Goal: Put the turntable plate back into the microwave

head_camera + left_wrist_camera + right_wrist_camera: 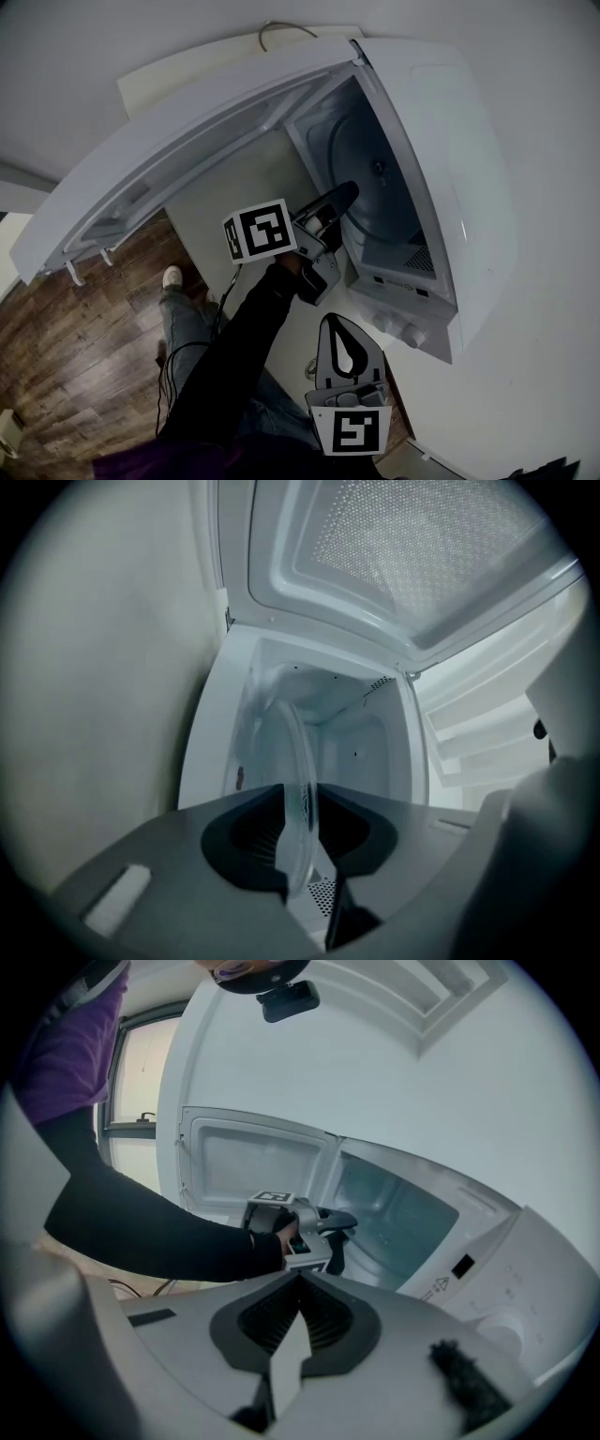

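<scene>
My left gripper (pixel 349 192) grips the plate (pixel 302 789) by its rim just inside the microwave's (pixel 469 216) front edge, so I should level and centre it before releasing, with my right gripper (pixel 343 330) clenched, empty and clear.

The microwave (pixel 473 178) is white, its door (pixel 422 546) finely dotted with mesh, and the turntable plate (pixel 300 799) is clear glass. The left gripper (pixel 345 194) and right gripper (pixel 337 322) are grey and black with black-and-white square markers, above a dark brown wood-grain floor (pixel 84 347)
</scene>
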